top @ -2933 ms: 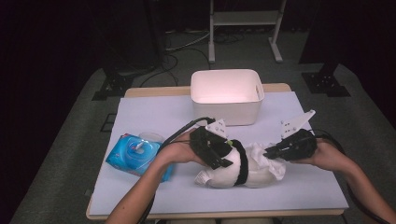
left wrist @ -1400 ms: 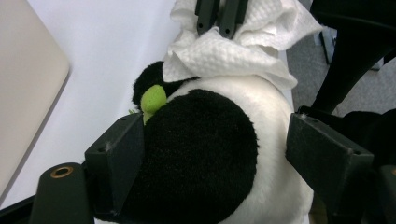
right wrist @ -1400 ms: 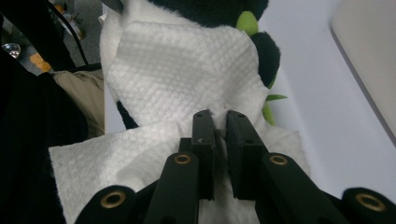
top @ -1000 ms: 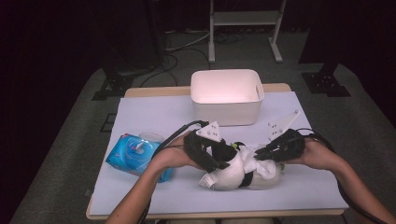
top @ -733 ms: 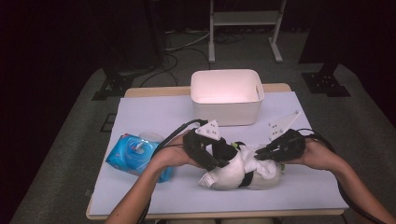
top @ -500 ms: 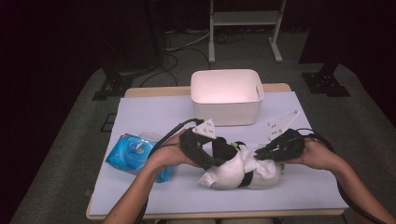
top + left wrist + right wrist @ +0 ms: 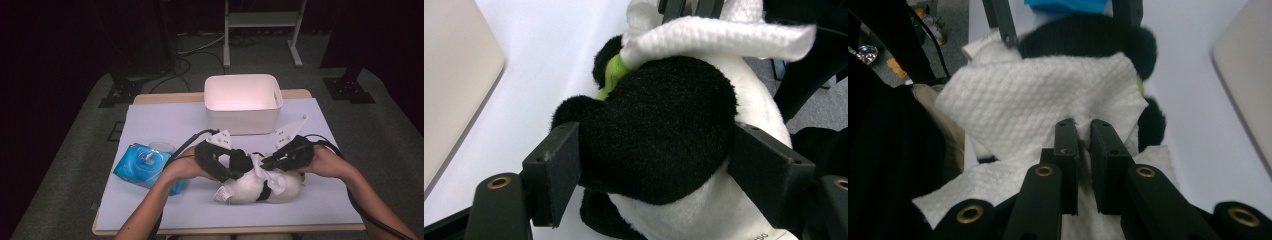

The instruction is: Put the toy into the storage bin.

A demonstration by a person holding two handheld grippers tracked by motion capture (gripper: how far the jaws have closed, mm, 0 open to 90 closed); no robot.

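Note:
A black-and-white plush panda (image 7: 239,190) lies on its side near the table's front edge. My left gripper (image 7: 241,163) is on its left; in the left gripper view the left gripper (image 7: 659,170) holds a round black plush part (image 7: 659,125), and both pads touch the fur. Its jaws have just been closing on that part. My right gripper (image 7: 263,162) comes in from the right. In the right gripper view the right gripper (image 7: 1084,127) is shut on a white textured wipe (image 7: 1038,100) draped over the panda (image 7: 1088,35).
A white bin (image 7: 243,102) stands at the back middle of the white-topped table (image 7: 165,125). A blue pack of wipes (image 7: 145,165) lies left of my left hand. A metal stand and cables are on the floor beyond the table.
Since the earliest frame the right gripper has moved left onto the panda with the wipe. Over the last second both hands have stayed almost in place.

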